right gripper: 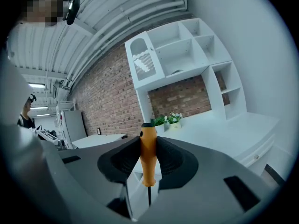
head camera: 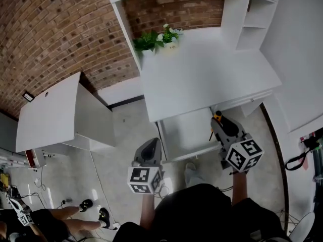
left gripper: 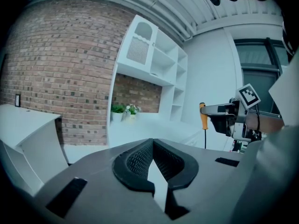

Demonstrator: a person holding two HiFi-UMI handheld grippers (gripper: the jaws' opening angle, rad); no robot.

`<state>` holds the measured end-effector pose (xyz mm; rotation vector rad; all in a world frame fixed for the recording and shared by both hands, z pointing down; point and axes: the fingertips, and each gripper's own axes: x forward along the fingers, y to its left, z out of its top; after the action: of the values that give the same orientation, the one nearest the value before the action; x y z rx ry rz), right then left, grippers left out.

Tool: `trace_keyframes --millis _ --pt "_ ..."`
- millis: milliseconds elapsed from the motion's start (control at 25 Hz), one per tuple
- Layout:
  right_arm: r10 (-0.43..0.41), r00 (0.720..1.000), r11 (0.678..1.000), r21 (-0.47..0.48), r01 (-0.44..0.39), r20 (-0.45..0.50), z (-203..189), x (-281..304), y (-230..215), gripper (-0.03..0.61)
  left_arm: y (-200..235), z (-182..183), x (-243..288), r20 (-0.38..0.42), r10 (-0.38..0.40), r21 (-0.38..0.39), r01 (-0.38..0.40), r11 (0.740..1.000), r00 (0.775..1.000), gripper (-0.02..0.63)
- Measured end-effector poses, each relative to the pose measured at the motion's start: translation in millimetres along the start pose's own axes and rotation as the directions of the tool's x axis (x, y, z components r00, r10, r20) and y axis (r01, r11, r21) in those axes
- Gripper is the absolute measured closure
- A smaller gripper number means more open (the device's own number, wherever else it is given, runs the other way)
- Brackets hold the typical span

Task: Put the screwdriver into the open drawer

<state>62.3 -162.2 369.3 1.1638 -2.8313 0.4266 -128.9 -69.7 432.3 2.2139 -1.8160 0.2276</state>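
Note:
An orange-handled screwdriver [right gripper: 148, 157] stands upright between the pads of my right gripper [right gripper: 148, 146], which is shut on its handle, the thin shaft pointing down. In the head view that gripper [head camera: 218, 121] holds the screwdriver [head camera: 217, 117] over the right front corner of the open white drawer [head camera: 182, 133], which is pulled out from under the desk. My left gripper [head camera: 153, 143] hovers by the drawer's left front corner. Its jaws [left gripper: 152, 142] meet at the tips, shut on nothing. From the left gripper view the screwdriver [left gripper: 203, 118] shows at the right in the other gripper.
The white desk [head camera: 202, 74] carries small potted plants [head camera: 157, 38] at its back left, with a shelf unit [head camera: 252, 19] at the right. A low white cabinet [head camera: 50, 110] stands to the left. A seated person's shoes [head camera: 96, 210] and cables lie on the floor at bottom left.

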Motion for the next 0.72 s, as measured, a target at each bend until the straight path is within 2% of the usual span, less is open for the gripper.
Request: trace_keyframes --millis 200,440,600,720 --pt "0.068 0.994 0.998 0.004 -0.068 -0.086 -17 38 -19 0.465 7 -16 37 -0.060 0.017 -0.057 -0.020 0.998 0.998 0.606" --pt "0.134 0.970 0.991 0.027 -0.131 -0.203 -50 73 -41 0.465 5 -41 80 -0.143 0.011 -0.085 -0.023 0.996 0.990 0.606" --pt "0.194 0.936 0.981 0.034 -0.193 -0.294 -80 91 -45 0.465 4 -58 101 -0.195 -0.009 -0.109 -0.013 0.994 0.981 0.604" --pt "0.216 0.906 0.975 0.032 -0.219 -0.365 -109 100 -44 0.465 4 -80 109 -0.261 -0.032 -0.117 0.001 0.993 0.965 0.606"
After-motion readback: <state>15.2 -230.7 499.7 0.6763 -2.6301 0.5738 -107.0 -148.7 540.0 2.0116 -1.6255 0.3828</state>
